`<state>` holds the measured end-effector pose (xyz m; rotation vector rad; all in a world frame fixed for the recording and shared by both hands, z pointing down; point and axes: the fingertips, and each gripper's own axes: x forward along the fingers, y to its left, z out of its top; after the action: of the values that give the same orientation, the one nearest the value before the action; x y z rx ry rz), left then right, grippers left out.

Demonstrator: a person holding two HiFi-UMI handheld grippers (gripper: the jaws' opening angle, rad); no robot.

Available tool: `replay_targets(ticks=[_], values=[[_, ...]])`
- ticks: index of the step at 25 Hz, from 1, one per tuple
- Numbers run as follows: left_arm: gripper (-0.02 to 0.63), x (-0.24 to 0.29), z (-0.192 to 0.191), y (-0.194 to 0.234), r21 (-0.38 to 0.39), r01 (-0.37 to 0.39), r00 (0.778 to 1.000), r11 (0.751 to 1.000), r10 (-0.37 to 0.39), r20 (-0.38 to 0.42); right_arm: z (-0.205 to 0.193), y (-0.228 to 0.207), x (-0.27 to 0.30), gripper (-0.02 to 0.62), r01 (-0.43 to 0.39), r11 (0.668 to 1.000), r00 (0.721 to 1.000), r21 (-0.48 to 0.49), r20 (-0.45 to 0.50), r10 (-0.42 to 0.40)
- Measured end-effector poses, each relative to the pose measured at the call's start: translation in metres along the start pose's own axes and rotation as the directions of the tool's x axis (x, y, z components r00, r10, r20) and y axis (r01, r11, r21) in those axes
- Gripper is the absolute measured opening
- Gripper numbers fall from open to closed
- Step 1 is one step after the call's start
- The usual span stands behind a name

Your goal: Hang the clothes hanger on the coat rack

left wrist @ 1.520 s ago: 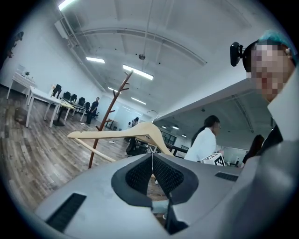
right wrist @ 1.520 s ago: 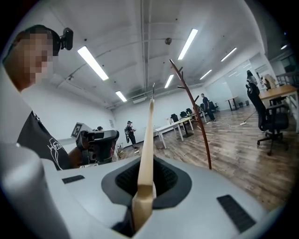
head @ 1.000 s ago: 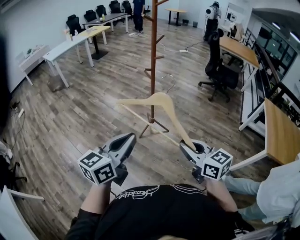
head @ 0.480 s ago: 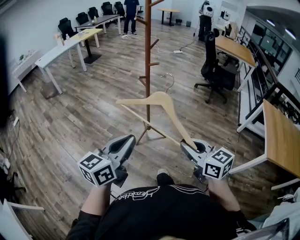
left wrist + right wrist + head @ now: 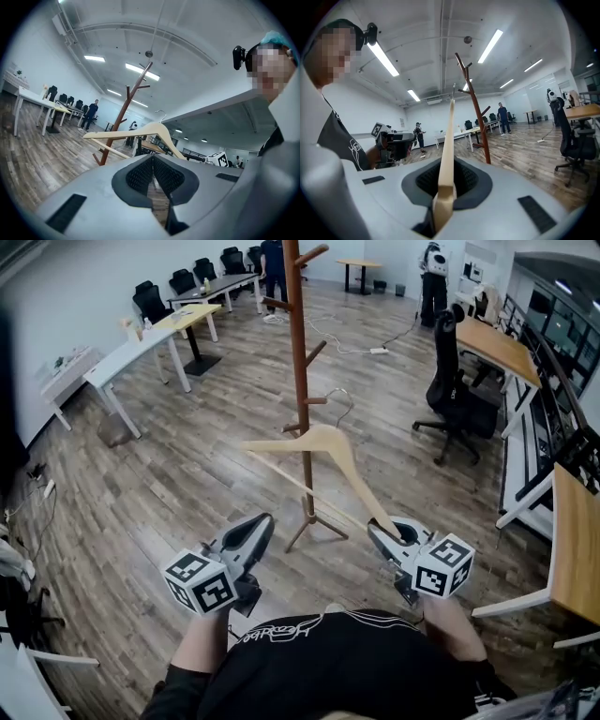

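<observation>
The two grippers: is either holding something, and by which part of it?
The right gripper grips the wooden hanger by the tip of one arm. The left gripper holds nothing.

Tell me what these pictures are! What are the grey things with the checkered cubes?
A person holds two grey hand tools with pinching jaws. The checkered cubes are just part of those tools. The head view comes from a camera on the person's head, looking down at the left gripper and the right gripper. The other two pictures come from small cameras riding on each tool, looking along its jaws. The right gripper's jaws pinch one end of a wooden hanger. The left gripper's jaws are together with nothing in them. Ahead, a brown coat rack stands on the wooden floor. The hanger is not hung on it yet.
</observation>
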<state>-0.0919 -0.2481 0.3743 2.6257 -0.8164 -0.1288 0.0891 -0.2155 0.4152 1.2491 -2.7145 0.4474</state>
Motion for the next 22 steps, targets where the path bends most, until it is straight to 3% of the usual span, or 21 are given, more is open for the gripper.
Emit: replay_targets(ticks=[11, 22], values=[[0.009, 0.107, 0.02, 0.039, -0.015, -0.044, 0.998, 0.999, 0.044, 0.044, 0.064, -0.102, 0.04, 0.058, -0.074, 0.993, 0.997, -0.092, 0.017, 0.075], [0.009, 0.121, 0.042, 0.06, 0.002, -0.097, 0.993, 0.995, 0.097, 0.07, 0.129, -0.124, 0.083, 0.058, -0.124, 0.972, 0.988, -0.202, 0.069, 0.14]])
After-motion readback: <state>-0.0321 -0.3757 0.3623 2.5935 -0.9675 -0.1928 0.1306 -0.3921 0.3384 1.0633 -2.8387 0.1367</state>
